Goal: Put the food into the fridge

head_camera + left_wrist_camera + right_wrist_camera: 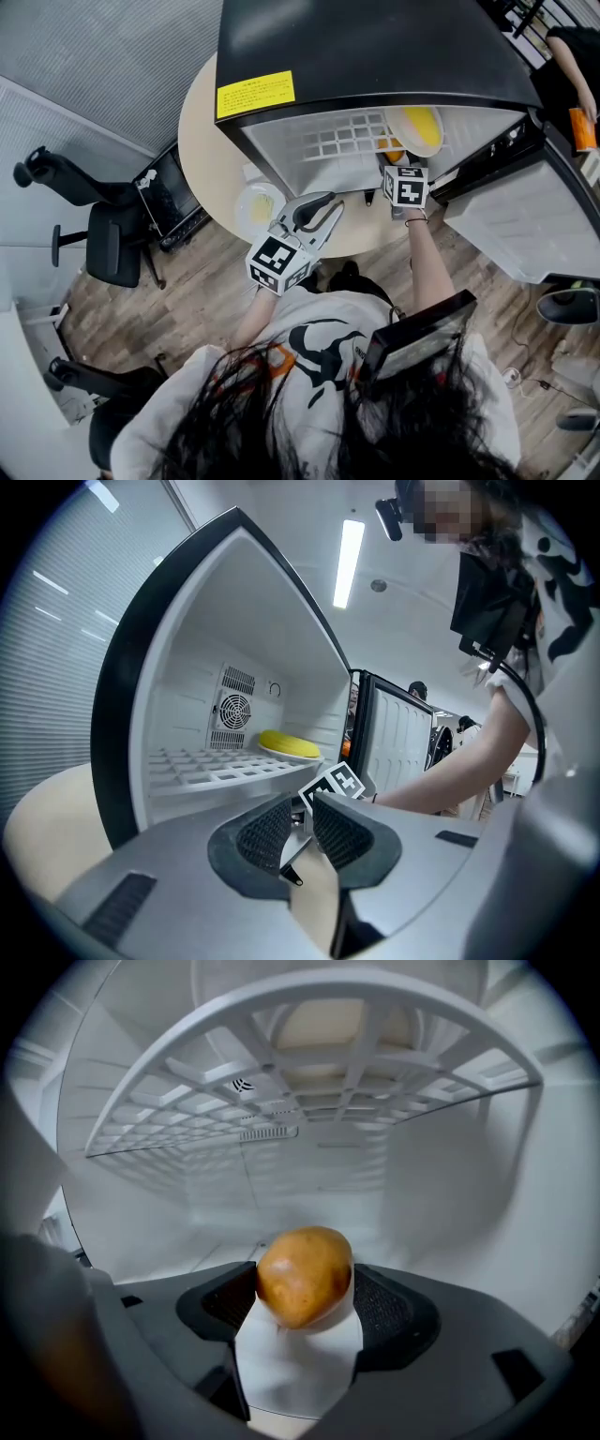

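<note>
- Right gripper (305,1290) pinches the potato (305,1274) between its pads, under the fridge (375,47) shelf (319,983) (well inside).
- Left gripper (302,829): jaws nearly together, empty.

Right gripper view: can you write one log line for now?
right gripper: shut on round golden-brown potato | place: inside open black fridge, under white grid shelf | left gripper: shut, empty

Our left gripper (325,208) hovers at centre frame, its jaws almost together with nothing between them. Our right arm stretches toward upper centre, where the right gripper (305,1309) clamps a potato (302,1274).
</note>
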Motion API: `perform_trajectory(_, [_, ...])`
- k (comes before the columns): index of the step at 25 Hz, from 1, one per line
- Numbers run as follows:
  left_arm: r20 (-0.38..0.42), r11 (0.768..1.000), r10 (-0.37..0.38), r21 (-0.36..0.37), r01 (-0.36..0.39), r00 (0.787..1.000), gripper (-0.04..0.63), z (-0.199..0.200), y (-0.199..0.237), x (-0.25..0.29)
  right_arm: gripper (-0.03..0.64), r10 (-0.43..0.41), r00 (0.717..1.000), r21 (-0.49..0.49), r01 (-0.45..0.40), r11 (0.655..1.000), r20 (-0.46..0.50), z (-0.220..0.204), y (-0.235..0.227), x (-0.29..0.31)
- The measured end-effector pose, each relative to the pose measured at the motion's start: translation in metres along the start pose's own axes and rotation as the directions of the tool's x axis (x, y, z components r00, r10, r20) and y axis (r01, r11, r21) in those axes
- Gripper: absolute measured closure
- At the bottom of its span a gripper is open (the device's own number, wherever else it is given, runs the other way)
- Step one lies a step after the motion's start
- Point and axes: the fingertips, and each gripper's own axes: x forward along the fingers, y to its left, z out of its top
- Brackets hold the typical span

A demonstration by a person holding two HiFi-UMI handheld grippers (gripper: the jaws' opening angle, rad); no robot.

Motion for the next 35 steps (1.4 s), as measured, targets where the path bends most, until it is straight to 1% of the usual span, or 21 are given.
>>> perform_trajectory(3, [0.003, 1.0, -0.003, -0.001, 0.003, 1.0, 0.529, 0.0, 0.001, -0.003, 0.291, -0.018, 0.999, 0.034, 0.017, 0.999, 0.032, 0.003, 0.0, -0.008])
perform_trajectory(6, [0.004, 1.0, -0.01, -0.004, 0.01, 1.0, 0.529, 0.0, 0.002, -0.004, 0.285, -0.022, 1.0, 0.063, 0.02, 0.998, 0.023, 0.0, 0.004, -0.018])
perform_trajectory(10, [0.01, 1.0, -0.031, 0.0, 0.031, 0.999, 0.529, 0.001, -0.001, -0.006, 0.285, -0.027, 0.999, 0.138, 0.024, 0.99, 0.019, -0.006, 0.013, -0.037])
perform_trajectory(13, [0.014, 0.999, -0.049, -0.001, 0.049, 0.999, 0.529, 0.001, -0.004, -0.008, 0.285, -0.033, 0.998, 0.142, 0.025, 0.99, 0.051, -0.006, 0.025, -0.061])
perform_trajectory(20, [0.022, 0.996, -0.084, 0.004, 0.084, 0.996, 0.529, 0.001, -0.006, -0.019, 0.287, 0.009, 0.989, 0.165, -0.033, 0.986, 0.147, 0.006, 0.069, -0.123])
perform_trajectory(25, [0.028, 0.994, -0.112, 0.01, 0.112, 0.993, 0.529, 0.001, -0.007, -0.034, 0.292, 0.022, 0.979, 0.245, -0.073, 0.967, 0.205, 0.015, 0.099, -0.163])
perform_trajectory(29, [0.025, 0.99, -0.142, 0.015, 0.142, 0.99, 0.529, -0.003, -0.008, -0.05, 0.329, -0.007, 0.973, 0.277, -0.059, 0.959, 0.231, 0.014, 0.117, -0.188])
perform_trajectory(35, [-0.001, 0.981, -0.195, 0.011, 0.195, 0.981, 0.529, -0.018, -0.008, -0.076, 0.442, -0.084, 0.961, 0.341, -0.011, 0.94, 0.262, 0.003, 0.14, -0.222])
